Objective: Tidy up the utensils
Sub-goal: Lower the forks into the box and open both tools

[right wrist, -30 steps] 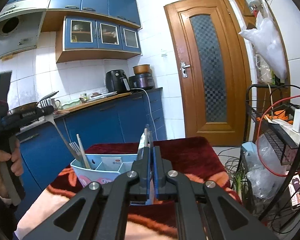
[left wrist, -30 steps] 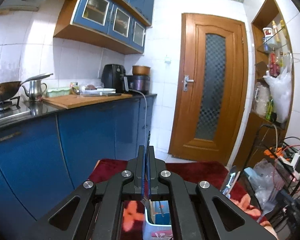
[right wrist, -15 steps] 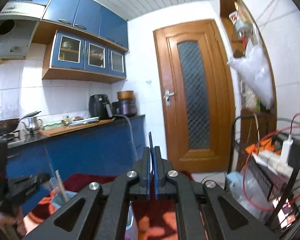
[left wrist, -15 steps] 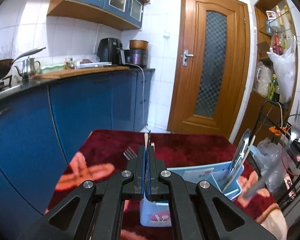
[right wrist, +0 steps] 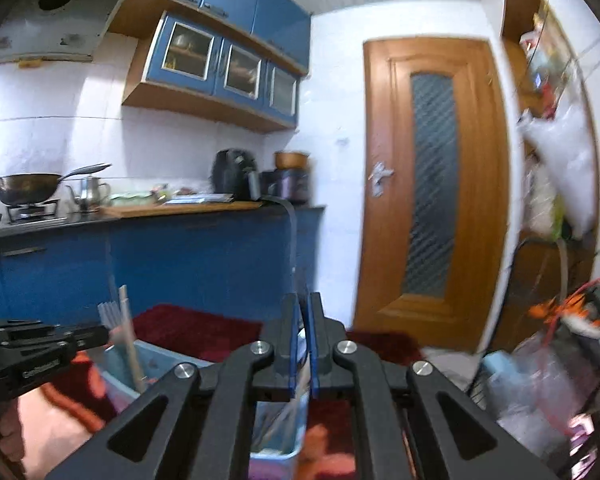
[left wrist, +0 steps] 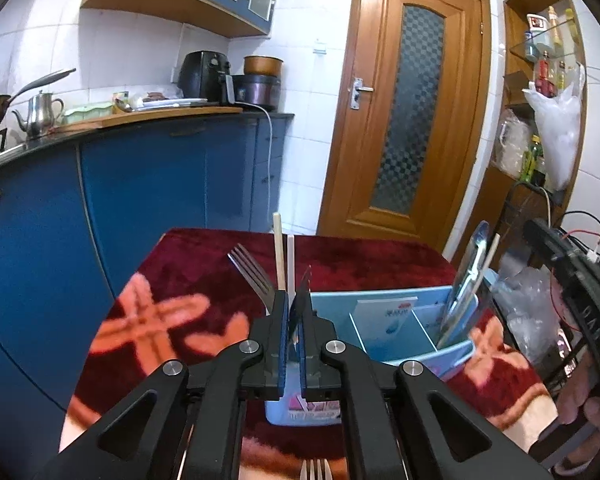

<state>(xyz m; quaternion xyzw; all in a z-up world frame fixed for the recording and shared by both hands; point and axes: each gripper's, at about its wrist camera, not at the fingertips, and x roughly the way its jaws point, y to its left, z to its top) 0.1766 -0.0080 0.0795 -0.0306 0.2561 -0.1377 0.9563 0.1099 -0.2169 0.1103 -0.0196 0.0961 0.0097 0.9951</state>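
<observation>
Utensils mostly stand sorted in the blue divided holder on the red-clothed surface, one fork apparently left lying by its near edge, both grippers' fingers nearly closed, seemingly empty.

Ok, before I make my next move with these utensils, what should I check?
1. Caddy upright on the red cloth: ok.
2. Fork and chopsticks standing at the caddy's left end: ok.
3. Spoon standing in the right compartment: ok.
4. Every utensil put away: not ok; a second fork shows at the bottom edge, outside the caddy.
5. Left gripper free: cannot tell; it looks shut, with a thin dark strip between the jaws.
6. Right gripper free: cannot tell; it looks shut and the view is blurred.
</observation>
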